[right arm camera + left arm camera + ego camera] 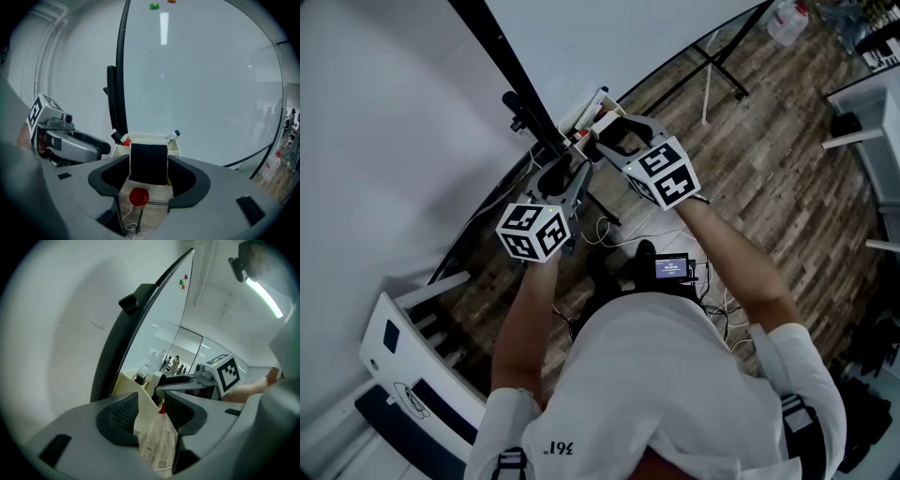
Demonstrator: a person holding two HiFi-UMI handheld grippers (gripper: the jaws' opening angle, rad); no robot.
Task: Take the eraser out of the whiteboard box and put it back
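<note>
The cream whiteboard box point(151, 139) hangs at the foot of the whiteboard point(201, 84). A black eraser point(148, 163) stands upright in the box, and in the right gripper view it fills the space between the jaws. My right gripper point(148, 172) is open around it, with thin slits on both sides. In the head view this gripper point(605, 131) reaches the box point(584, 114) from the right. My left gripper point(152, 417) is open just left of the box, whose cream wall point(146, 411) shows in the gap. Whether it touches, I cannot tell.
Markers lie in the box, one with a black cap point(171, 135) and one with a red cap point(123, 139). A red knob point(138, 197) sits under the box. The board's black frame post point(508, 67) rises on the left. Cables and a small screen point(672, 267) lie on the wood floor.
</note>
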